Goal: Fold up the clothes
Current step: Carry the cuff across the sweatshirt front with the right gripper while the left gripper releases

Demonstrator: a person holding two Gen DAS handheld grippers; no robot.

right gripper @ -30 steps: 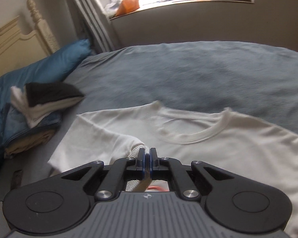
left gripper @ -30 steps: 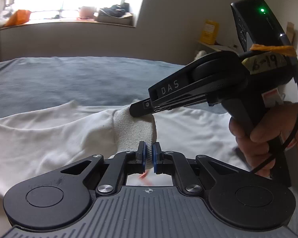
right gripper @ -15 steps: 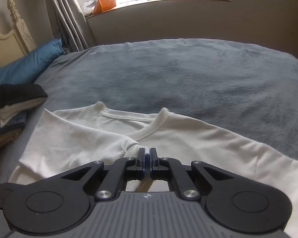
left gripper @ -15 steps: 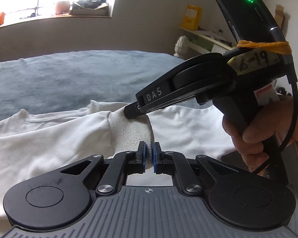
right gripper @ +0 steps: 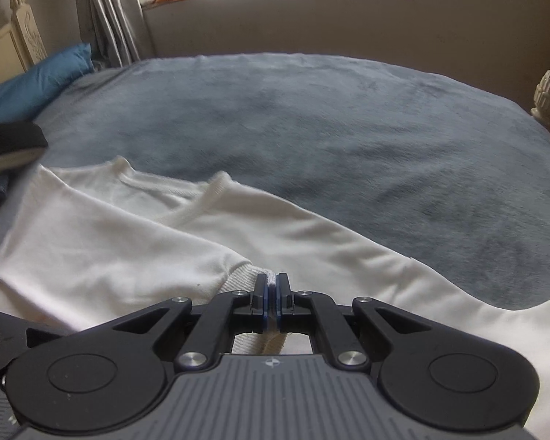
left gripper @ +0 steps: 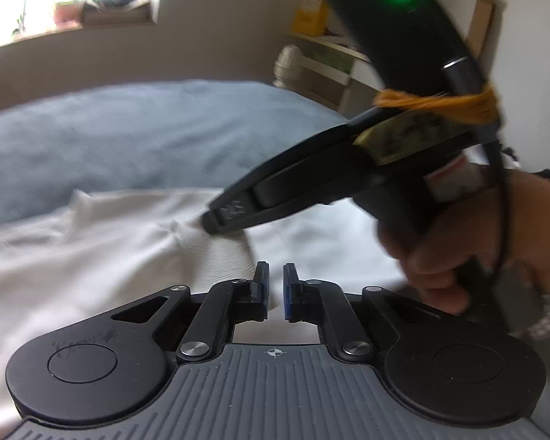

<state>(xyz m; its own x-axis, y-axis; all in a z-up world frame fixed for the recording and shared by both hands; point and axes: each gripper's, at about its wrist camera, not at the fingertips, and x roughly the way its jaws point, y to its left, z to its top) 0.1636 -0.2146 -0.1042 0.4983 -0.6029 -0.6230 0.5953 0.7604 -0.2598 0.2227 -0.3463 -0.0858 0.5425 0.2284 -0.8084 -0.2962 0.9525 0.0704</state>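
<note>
The left gripper's (left gripper: 274, 289) fingers have just been opening and now stand slightly apart, the ribbed cuff (left gripper: 223, 256) lying just past them and no longer pinched. The right gripper's (right gripper: 272, 295) fingers are clamped on that same cuff (right gripper: 244, 280), seen from its own camera. The cuff ends the sleeve folded across the chest of the white sweatshirt (right gripper: 102, 242), which lies flat on the grey bed cover (right gripper: 348, 128) with its collar (right gripper: 201, 194) beyond the cuff. To finish this step well, I judge the right hand (left gripper: 469, 253) should lower the cuff onto the chest before letting go, keeping the sleeve straight and smooth. No container shows; a stack of folded clothes (right gripper: 7, 146) sits left of the sweatshirt.
</note>
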